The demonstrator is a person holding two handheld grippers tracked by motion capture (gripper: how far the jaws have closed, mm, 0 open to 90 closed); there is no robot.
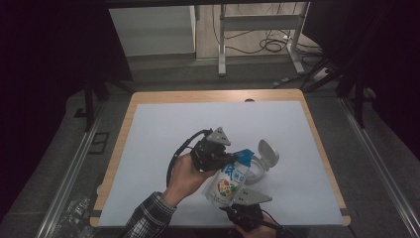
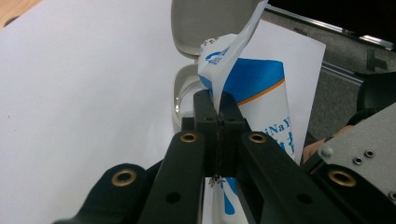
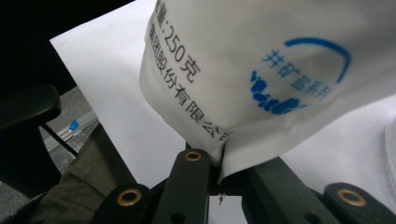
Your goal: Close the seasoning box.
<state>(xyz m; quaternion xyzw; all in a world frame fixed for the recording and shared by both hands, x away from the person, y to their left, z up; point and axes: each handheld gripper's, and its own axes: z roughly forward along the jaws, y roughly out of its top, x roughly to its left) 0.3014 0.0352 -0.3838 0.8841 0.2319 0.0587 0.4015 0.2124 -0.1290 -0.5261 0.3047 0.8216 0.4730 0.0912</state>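
Both tools clamp the pouch [image 1: 229, 179] – left tool [image 1: 232, 157] at its top, right tool [image 1: 234, 202] below – open white container [image 1: 265, 157] waits, pouring not begun

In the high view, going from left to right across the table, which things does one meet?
left gripper → white and blue bag → open white container with its flip lid up.

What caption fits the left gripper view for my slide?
Left gripper clamps the white-and-blue plastic pouch beside the open white flip-lid container.
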